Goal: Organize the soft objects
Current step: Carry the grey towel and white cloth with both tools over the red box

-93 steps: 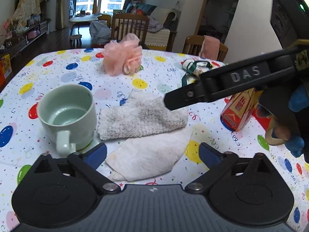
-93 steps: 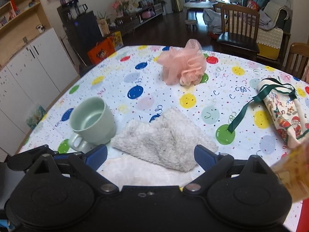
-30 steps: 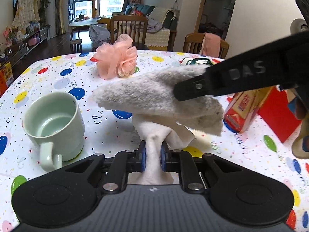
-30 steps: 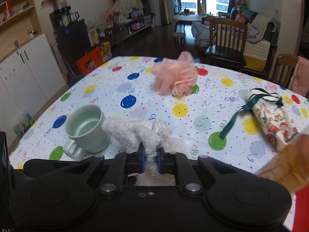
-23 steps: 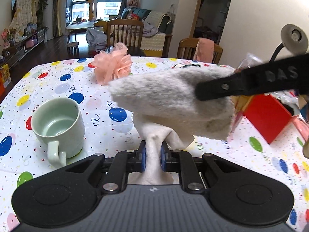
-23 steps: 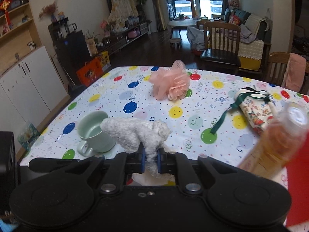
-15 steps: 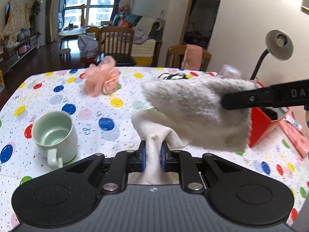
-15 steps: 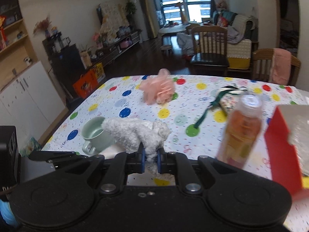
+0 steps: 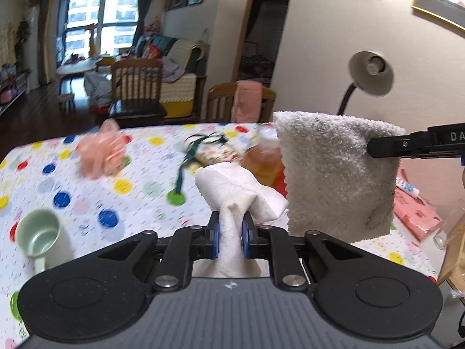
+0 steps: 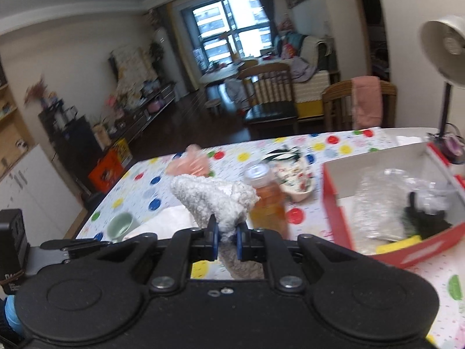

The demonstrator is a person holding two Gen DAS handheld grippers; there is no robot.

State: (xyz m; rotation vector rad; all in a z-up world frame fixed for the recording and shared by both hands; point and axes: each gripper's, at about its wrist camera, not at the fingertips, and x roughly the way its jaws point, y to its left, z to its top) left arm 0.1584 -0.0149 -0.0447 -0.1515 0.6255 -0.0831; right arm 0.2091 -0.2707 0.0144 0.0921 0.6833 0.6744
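- Carrying two cloths at once: the left tongs (image 9: 229, 234) are clamped tight on a bunched white cloth (image 9: 235, 192), and the right tongs (image 10: 225, 240) are pinched on a fluffy grey towel (image 10: 215, 200).
- Both cloths hang in the air, clear of the worktop (image 9: 96, 203), each gripped by a gathered corner so the rest droops free and does not drag over the spotted cover.
- In the left view the grey towel (image 9: 337, 174) hangs from the other tool's arm just to the right of the white cloth, close beside it; whether the two cloths touch I cannot tell.
- A red box (image 10: 389, 247) with white inner walls stands open on the right of the worktop, holding crinkled clear plastic and something dark. It looks the likely place for soft things, which would explain why the towel is held up level with its rim.
- An orange bottle (image 10: 267, 203) stands between the towel and the box, so the towel probably needs to pass above it.
- A pink bath puff (image 9: 101, 154) lies farther back on the worktop, seemingly the next soft thing to collect.
- The green mug (image 9: 37, 235) near the left edge and the ribbon-tied printed pouch (image 9: 215, 152) sit untouched.
- Blur makes small details hard to read.
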